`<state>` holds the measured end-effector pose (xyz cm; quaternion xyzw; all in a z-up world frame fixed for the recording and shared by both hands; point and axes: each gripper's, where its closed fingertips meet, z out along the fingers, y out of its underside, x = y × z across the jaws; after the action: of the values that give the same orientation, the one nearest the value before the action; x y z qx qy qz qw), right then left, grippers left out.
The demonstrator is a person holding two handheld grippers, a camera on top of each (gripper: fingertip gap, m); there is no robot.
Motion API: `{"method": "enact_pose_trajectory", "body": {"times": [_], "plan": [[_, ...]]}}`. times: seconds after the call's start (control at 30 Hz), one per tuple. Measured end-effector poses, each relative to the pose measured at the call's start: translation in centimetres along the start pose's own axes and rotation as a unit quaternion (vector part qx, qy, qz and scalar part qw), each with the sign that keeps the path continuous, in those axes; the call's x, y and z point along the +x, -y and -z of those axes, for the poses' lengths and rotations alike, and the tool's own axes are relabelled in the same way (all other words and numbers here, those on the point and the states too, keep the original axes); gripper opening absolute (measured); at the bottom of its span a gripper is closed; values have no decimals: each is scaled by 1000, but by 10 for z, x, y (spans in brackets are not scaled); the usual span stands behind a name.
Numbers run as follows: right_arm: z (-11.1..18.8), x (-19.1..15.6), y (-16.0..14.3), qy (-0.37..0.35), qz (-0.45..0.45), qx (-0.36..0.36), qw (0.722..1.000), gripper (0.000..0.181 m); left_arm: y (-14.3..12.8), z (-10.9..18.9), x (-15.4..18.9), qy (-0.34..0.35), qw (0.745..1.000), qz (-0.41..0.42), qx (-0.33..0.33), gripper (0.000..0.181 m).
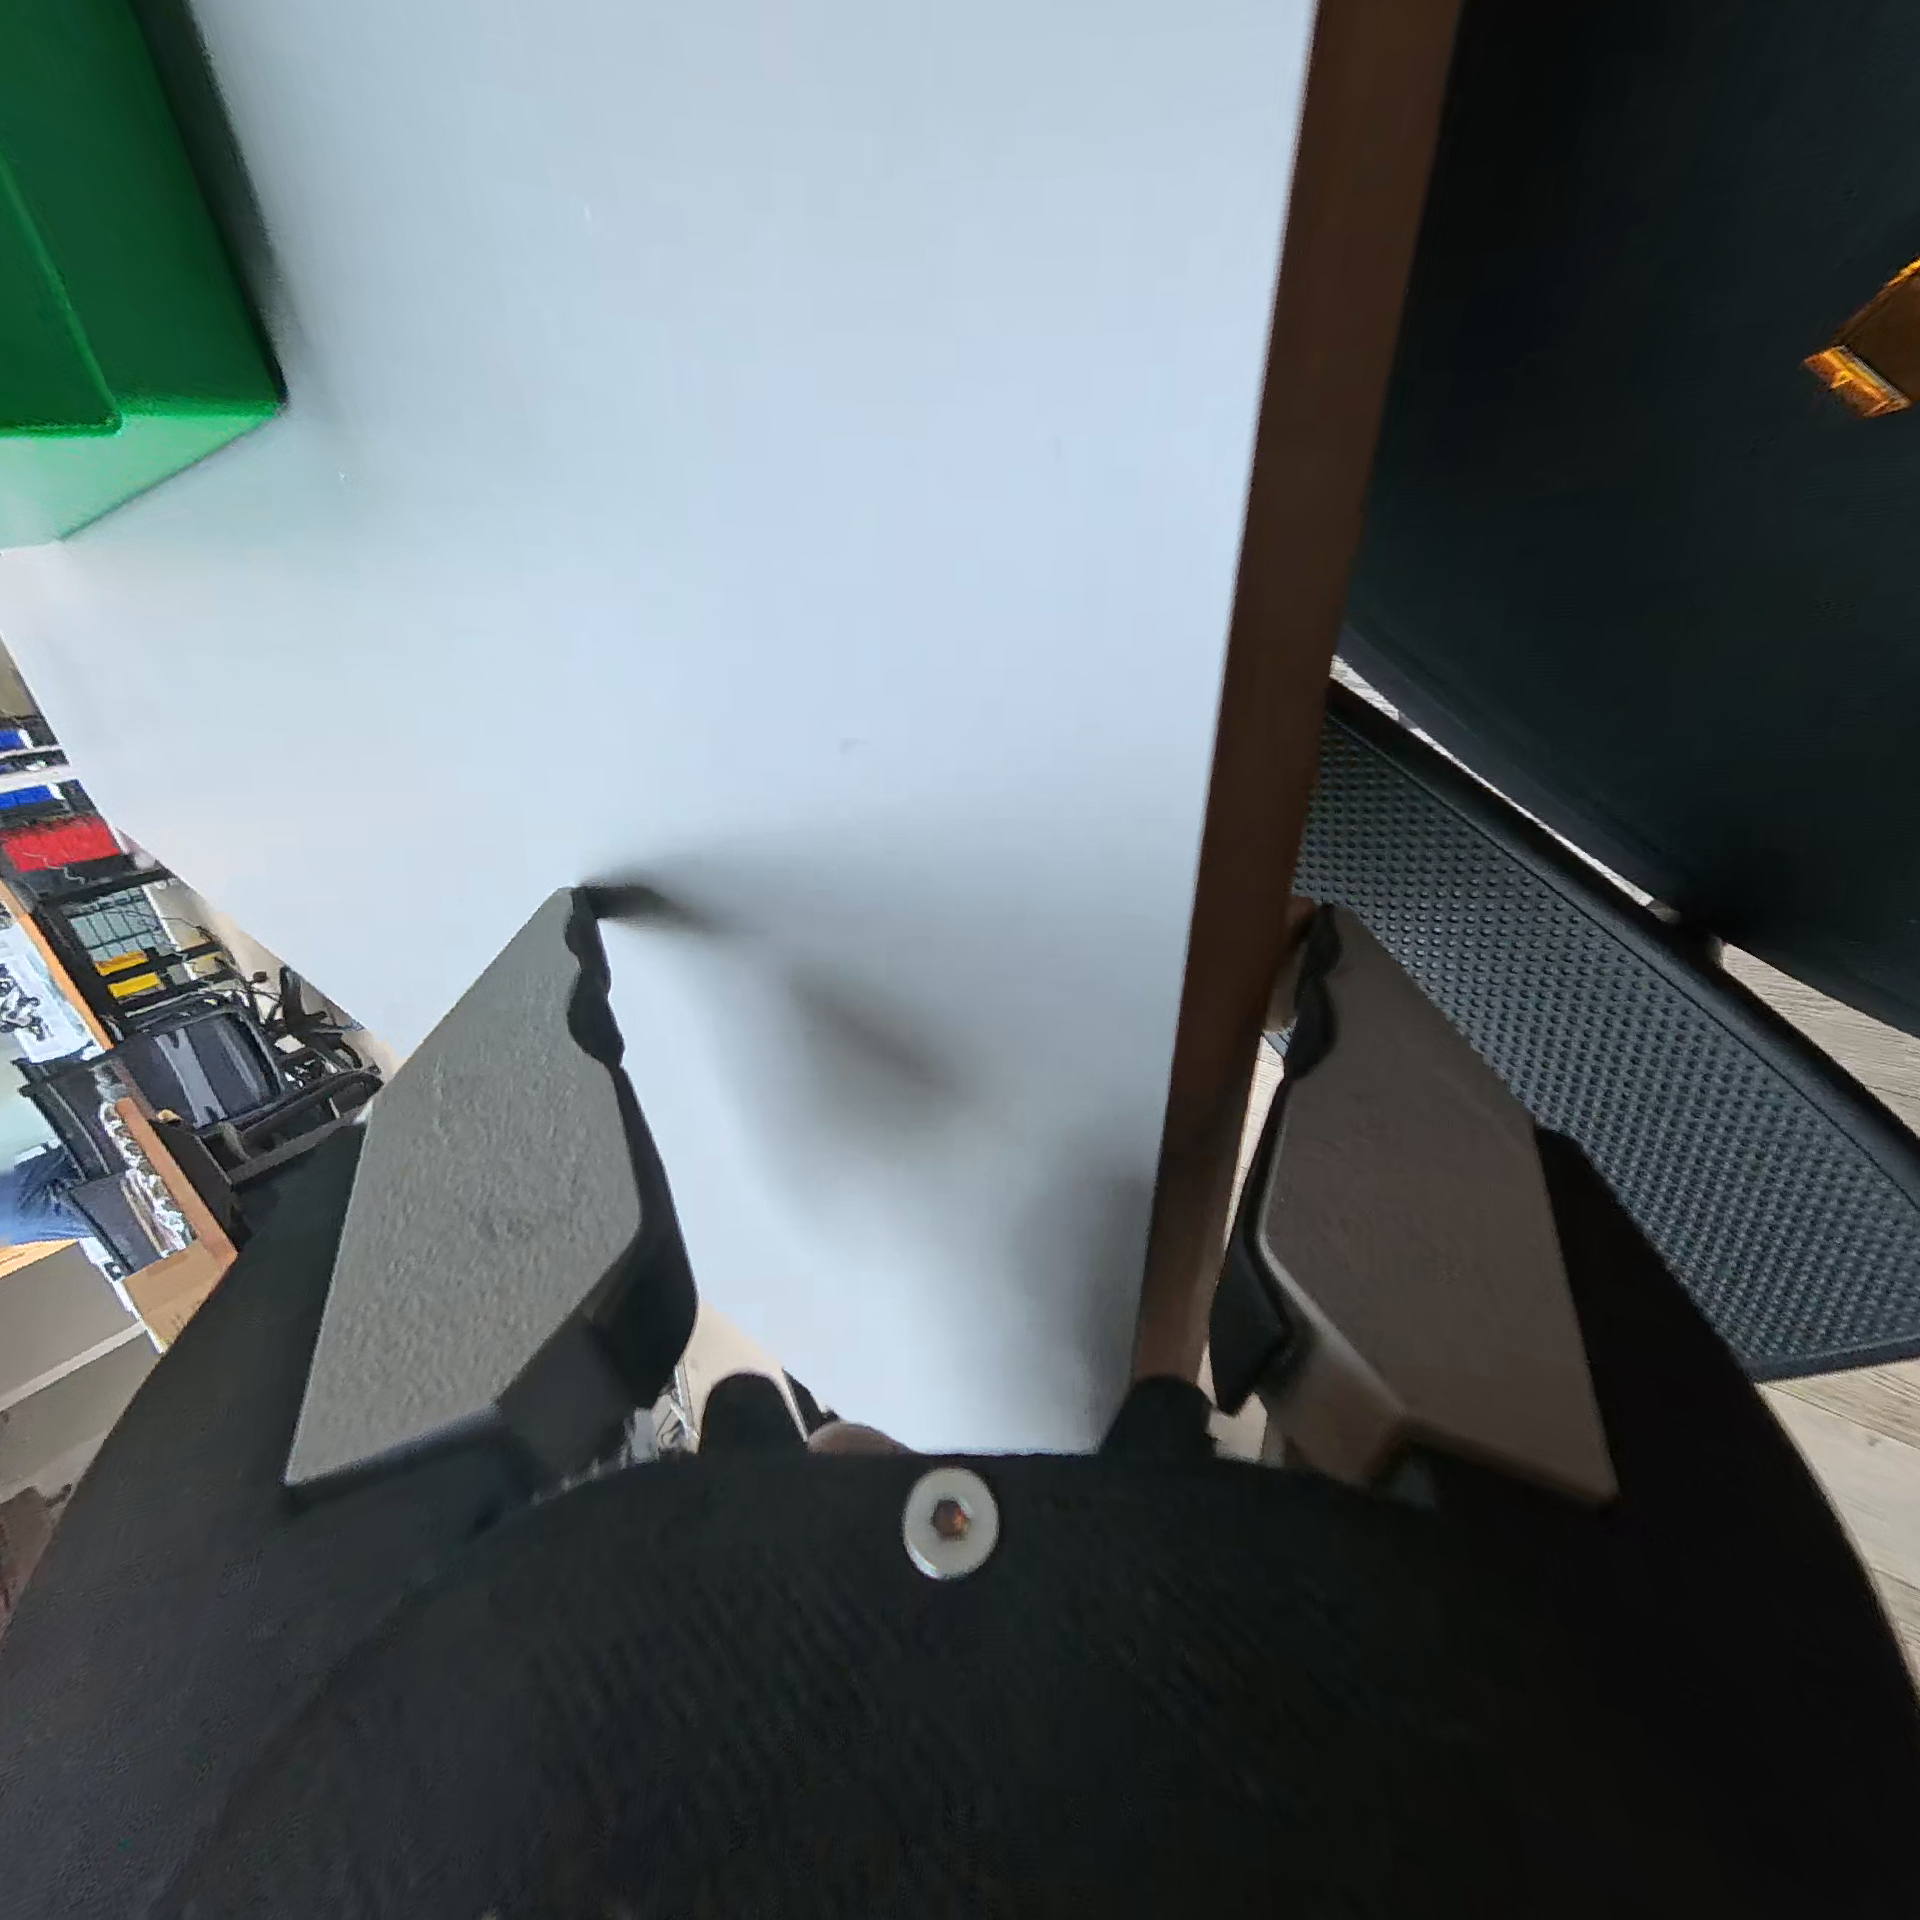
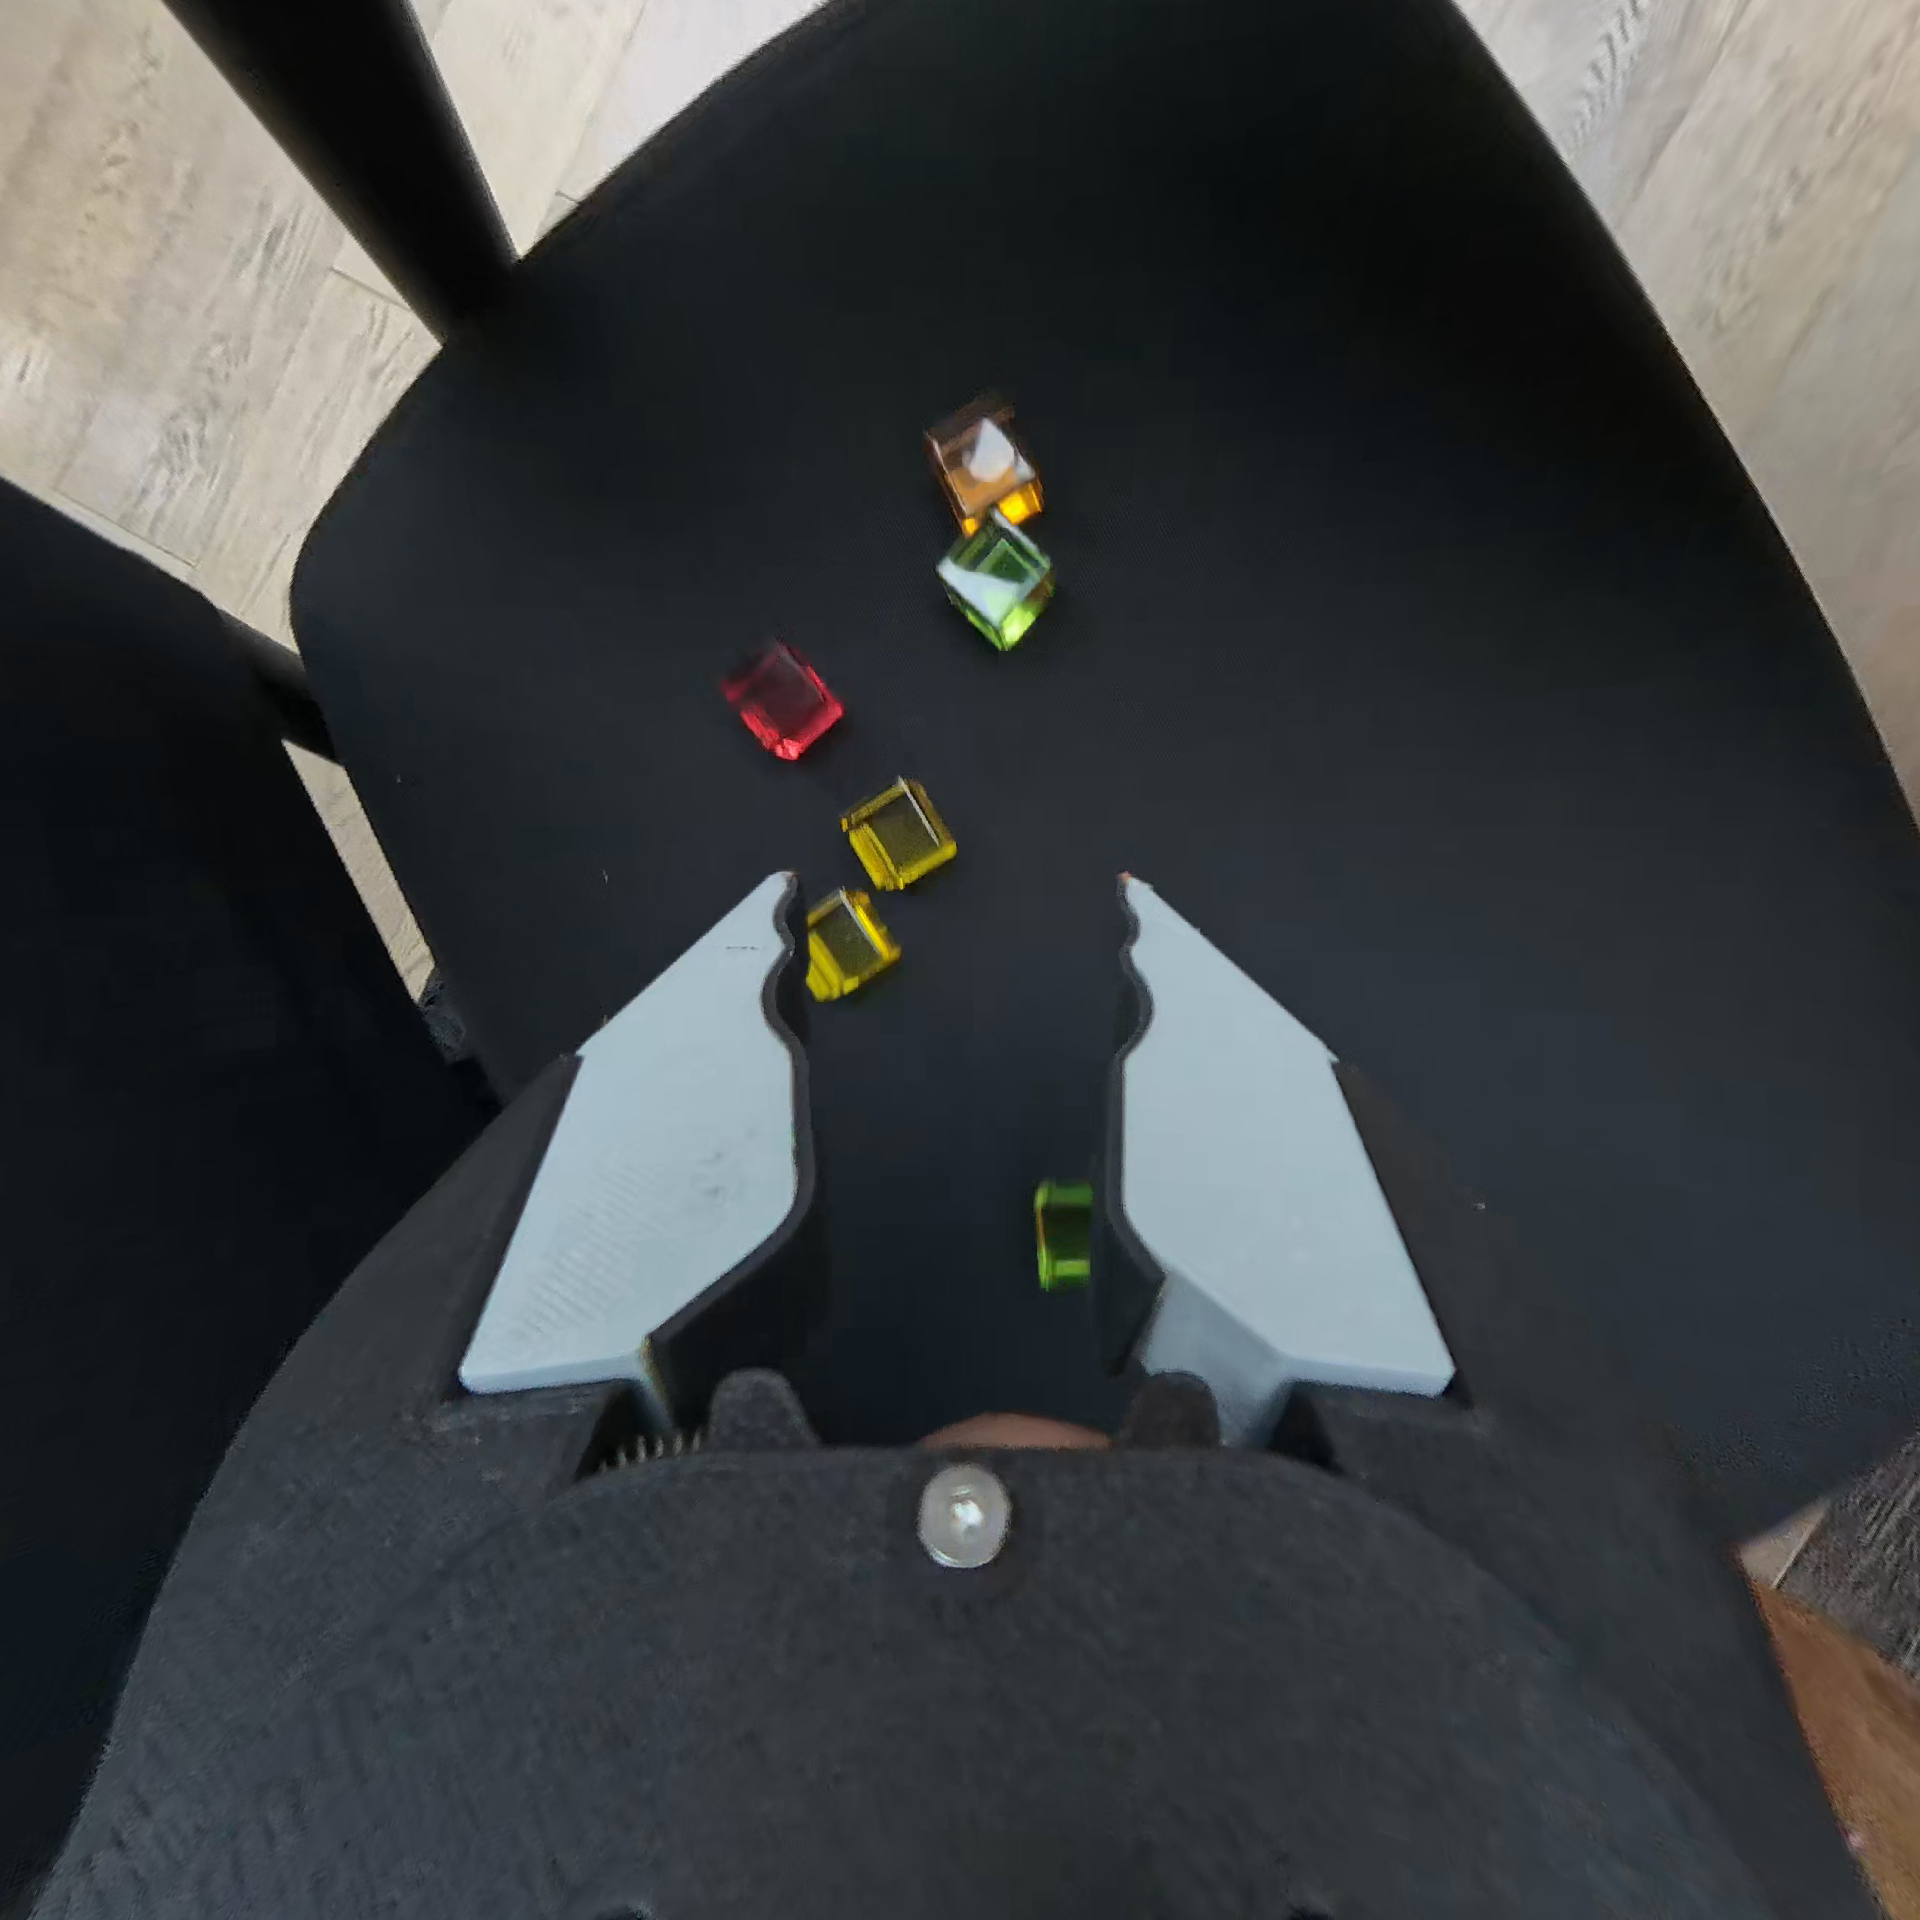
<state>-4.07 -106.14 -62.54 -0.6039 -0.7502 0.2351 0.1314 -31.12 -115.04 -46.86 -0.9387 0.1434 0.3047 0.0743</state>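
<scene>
In the right wrist view my right gripper (image 2: 956, 894) is open and empty above a black chair seat (image 2: 1351, 727). Several clear coloured cubes lie on the seat: an orange one (image 2: 982, 473), a green one (image 2: 995, 592), a red one (image 2: 781, 699), and two yellow ones (image 2: 899, 834) (image 2: 850, 943), the nearer beside my left fingertip. A small green cube (image 2: 1062, 1234) lies between the fingers, close to the right one. In the left wrist view my left gripper (image 1: 951, 914) is open and empty, straddling the edge of a white tabletop (image 1: 727, 520) with a brown rim (image 1: 1299, 623).
A green box (image 1: 114, 260) sits on the white table at the upper left. A dark chair (image 1: 1662, 520) with a dotted black part (image 1: 1558, 1039) lies right of the table edge, with an orange cube (image 1: 1870, 348) on it. Pale wood floor (image 2: 187, 312) surrounds the chair. A cluttered room (image 1: 135, 1039) shows far left.
</scene>
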Motion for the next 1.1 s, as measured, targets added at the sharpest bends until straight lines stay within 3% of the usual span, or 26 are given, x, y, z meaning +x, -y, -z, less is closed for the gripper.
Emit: {"method": "enact_pose_trajectory", "body": {"times": [0.2, 0.37, 0.43, 0.5, 0.53, 0.6, 0.67, 0.73, 0.83, 1.0, 1.1], "plan": [[-60, 0, 32, -11, 117, -6, 993, 51, 0, 3, 0, -22, 999, -9, 27, 128], [-98, 12, 40, -15, 207, -29, 978, 51, 18, 56, 21, -96, 975, 116, 161, 76], [-112, 15, 39, -8, 233, -39, 972, 51, 17, 68, 44, -89, 966, 141, 197, 94], [-124, 14, 37, 3, 251, -51, 967, 49, 15, 74, 57, -47, 966, 129, 219, 95], [-129, 13, 37, 10, 259, -56, 964, 47, 18, 80, 63, -35, 961, 127, 242, 91], [-137, 13, 32, 12, 275, -75, 958, 28, 23, 91, 81, -37, 950, 126, 284, 52], [-135, 13, 31, 13, 279, -81, 957, 27, 21, 94, 106, -66, 944, 123, 298, 49], [-126, 17, 29, 9, 263, -73, 962, 27, 9, 80, 132, -93, 950, 112, 275, 26], [-113, 41, 14, -20, 222, -76, 972, 27, -6, 49, 164, -141, 955, 116, 232, 17], [-111, 53, -11, -22, 189, -95, 977, 29, -25, 5, 203, -216, 955, 137, 150, 23], [-92, 53, -6, -38, 150, -70, 985, 57, -27, 0, 226, -281, 934, 155, 158, 7]]}}
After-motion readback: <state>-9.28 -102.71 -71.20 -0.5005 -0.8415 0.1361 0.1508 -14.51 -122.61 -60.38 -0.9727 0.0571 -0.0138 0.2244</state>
